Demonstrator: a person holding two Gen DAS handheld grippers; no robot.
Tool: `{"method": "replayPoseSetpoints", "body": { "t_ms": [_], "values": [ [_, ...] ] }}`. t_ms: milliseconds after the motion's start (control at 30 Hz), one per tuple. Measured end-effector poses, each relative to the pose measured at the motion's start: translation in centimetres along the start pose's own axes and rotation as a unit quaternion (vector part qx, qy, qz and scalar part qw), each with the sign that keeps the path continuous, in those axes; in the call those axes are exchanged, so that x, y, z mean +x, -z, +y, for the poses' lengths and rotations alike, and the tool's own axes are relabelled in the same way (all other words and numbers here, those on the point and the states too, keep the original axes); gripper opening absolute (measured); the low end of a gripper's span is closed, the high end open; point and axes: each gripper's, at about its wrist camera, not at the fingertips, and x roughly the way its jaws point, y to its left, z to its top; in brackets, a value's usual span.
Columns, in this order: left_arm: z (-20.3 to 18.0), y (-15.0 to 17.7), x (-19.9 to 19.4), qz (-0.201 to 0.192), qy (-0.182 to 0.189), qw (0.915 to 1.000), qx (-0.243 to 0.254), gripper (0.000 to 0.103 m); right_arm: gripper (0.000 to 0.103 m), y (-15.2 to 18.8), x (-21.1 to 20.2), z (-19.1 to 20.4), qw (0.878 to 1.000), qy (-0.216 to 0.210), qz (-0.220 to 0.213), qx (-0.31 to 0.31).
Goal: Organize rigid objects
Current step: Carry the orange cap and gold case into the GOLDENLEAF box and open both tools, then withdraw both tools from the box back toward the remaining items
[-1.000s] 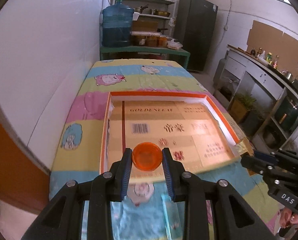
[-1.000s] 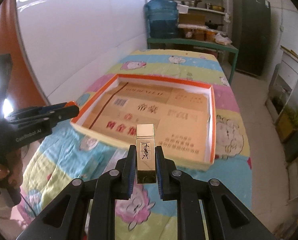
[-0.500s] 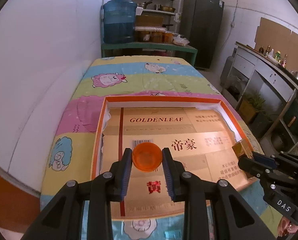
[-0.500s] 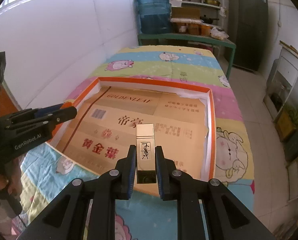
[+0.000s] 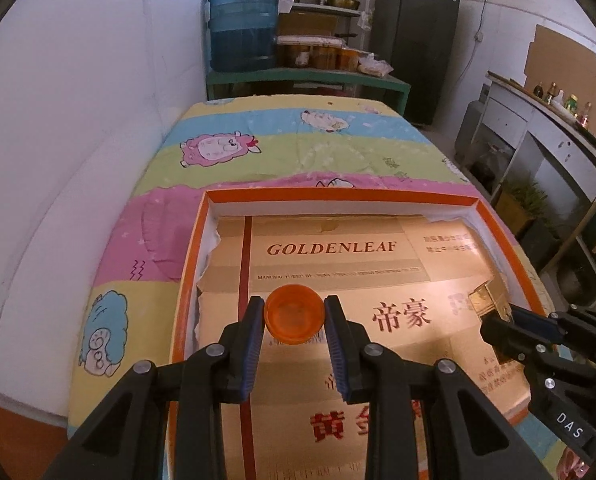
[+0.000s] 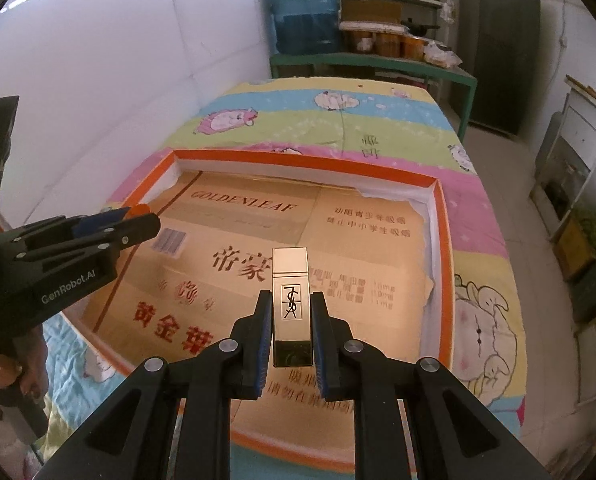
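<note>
The left gripper pinches a round orange cap above the tray, near its left side; the right gripper pinches a gold case upright above the tray's middle; cardboard lines the tray, which rests on a striped cartoon cloth.

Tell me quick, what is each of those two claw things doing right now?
Left gripper: closed on a round orange lid.
Right gripper: closed on a gold rectangular case.
</note>
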Motion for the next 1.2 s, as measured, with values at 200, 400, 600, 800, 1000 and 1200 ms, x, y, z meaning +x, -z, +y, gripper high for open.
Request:
{"method": "replayPoseSetpoints", "body": {
  "t_ms": [200,400,600,800,1000,1200],
  "values": [
    [-0.2,-0.2,1.3,0.011,-0.004,0.9999,0.001,0.031,0.018,-0.7,1.3,-0.2,1.000,0.002,0.006,-0.002],
    [-0.3,-0.2,2.2,0.021,-0.004,0.9998,0.006,0.031,0.018,-0.8,2.2,-0.1,1.000,0.004,0.017,-0.007],
    [-0.5,0.1,3.1,0.036,-0.003,0.9993,0.011,0.031,0.018,-0.6,3.3,-0.2,0.999,0.011,0.034,-0.010],
    [-0.7,0.3,3.3,0.039,-0.004,0.9989,0.027,0.031,0.019,-0.7,3.8,0.0,0.999,0.018,0.041,-0.013],
    [-0.7,0.4,3.1,0.042,-0.014,0.9987,0.026,0.042,0.026,-0.5,3.8,0.3,0.999,0.030,0.037,-0.012],
    [-0.2,0.8,1.8,0.030,-0.005,0.9994,0.014,0.050,0.044,0.0,2.8,-0.1,0.999,0.040,0.024,0.001]
  ]
}}
